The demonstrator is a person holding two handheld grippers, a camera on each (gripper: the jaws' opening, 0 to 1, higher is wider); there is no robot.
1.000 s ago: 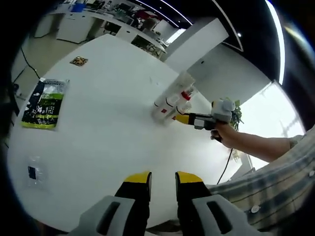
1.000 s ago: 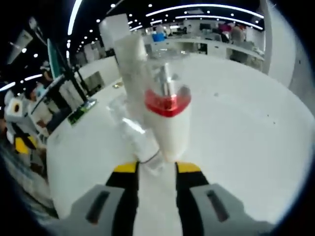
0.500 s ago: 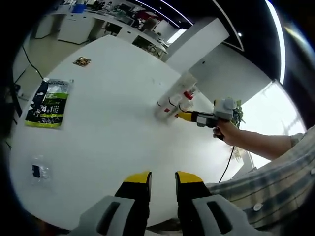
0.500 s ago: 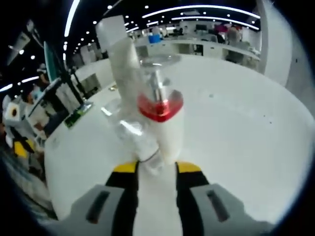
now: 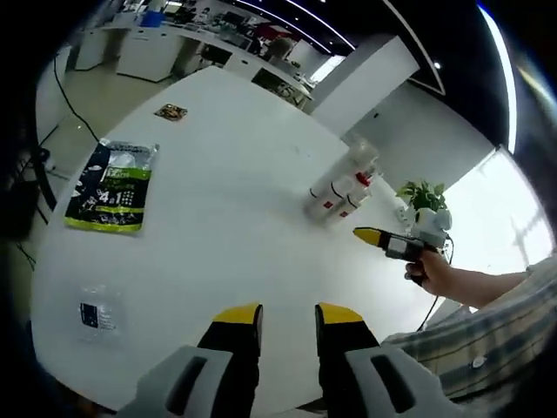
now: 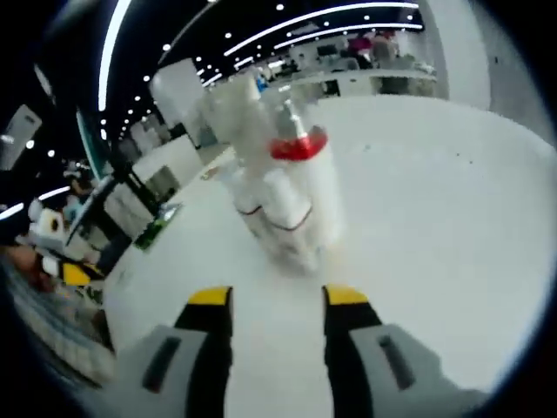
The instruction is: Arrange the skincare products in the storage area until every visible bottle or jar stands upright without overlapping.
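Observation:
A tight cluster of white skincare bottles (image 5: 342,188) stands upright on the round white table (image 5: 218,218). One of them has a red collar (image 6: 298,146) under a clear cap, and the others (image 6: 265,205) carry thin red bands. The right gripper view is blurred. My right gripper (image 6: 278,300) is open and a short way back from the cluster, touching nothing. In the left gripper view it (image 5: 376,237) shows beside the bottles, held by a hand. My left gripper (image 5: 287,318) is open over the near table edge, far from the bottles.
A green-and-black packet (image 5: 113,185) lies at the table's left edge, a small clear sachet (image 5: 94,313) nearer me, and a small brown item (image 5: 174,111) at the far side. A potted plant (image 5: 425,197) stands beyond the bottles. Office desks fill the background.
My right gripper has let go of the red-collared bottle and drawn back from the cluster, its jaws a little wider. The left view has shifted, and the bottles stay put.

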